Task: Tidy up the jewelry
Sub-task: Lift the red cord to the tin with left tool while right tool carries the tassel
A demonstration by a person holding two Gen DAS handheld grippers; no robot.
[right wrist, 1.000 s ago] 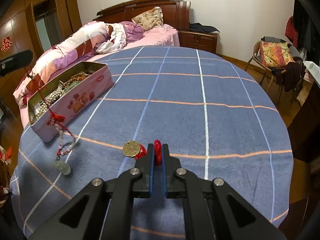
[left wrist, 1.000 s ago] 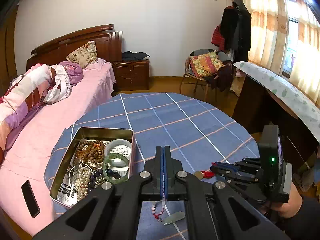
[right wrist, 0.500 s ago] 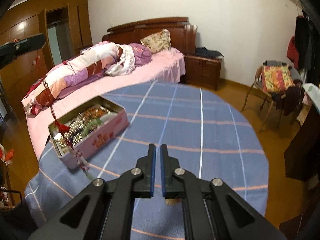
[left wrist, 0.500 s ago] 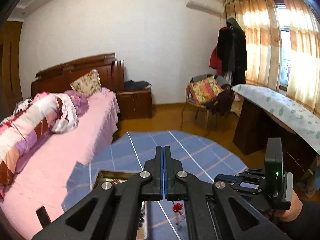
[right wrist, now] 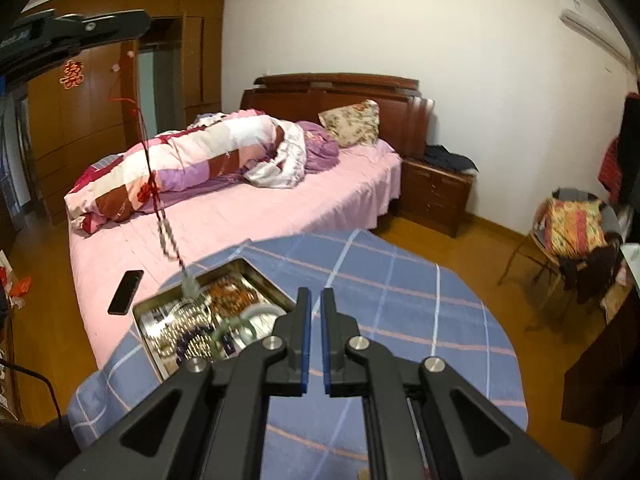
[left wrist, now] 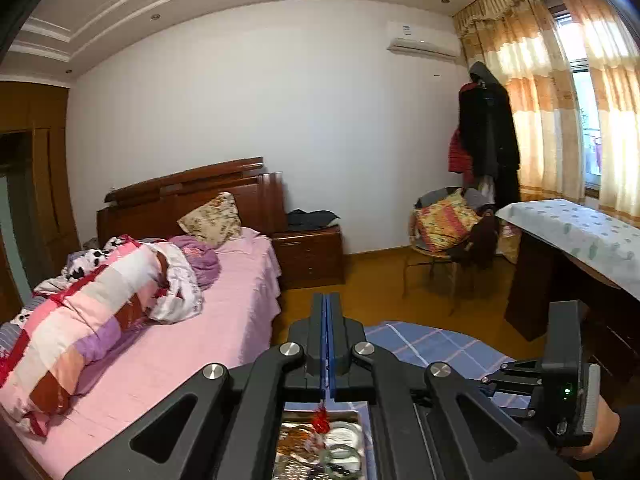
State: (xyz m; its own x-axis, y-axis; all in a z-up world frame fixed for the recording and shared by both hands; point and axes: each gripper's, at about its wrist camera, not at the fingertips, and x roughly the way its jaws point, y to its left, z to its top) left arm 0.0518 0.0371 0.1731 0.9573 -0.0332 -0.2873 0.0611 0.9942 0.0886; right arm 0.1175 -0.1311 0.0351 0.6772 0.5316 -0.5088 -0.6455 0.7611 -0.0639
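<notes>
Left gripper fingers clamped flat on the red cord of a pendant necklace, held high. The necklace hangs down, its pale pendant blurred at the far edge of the jewelry tin on the blue plaid worktop. Right gripper fingers slightly parted, holding nothing, near the tin. Phone on the pink bed.

Left wrist view looks level across the room toward the bed and far wall; right wrist view tilts down over the table (closer in). Both share the jewelry tin.
</notes>
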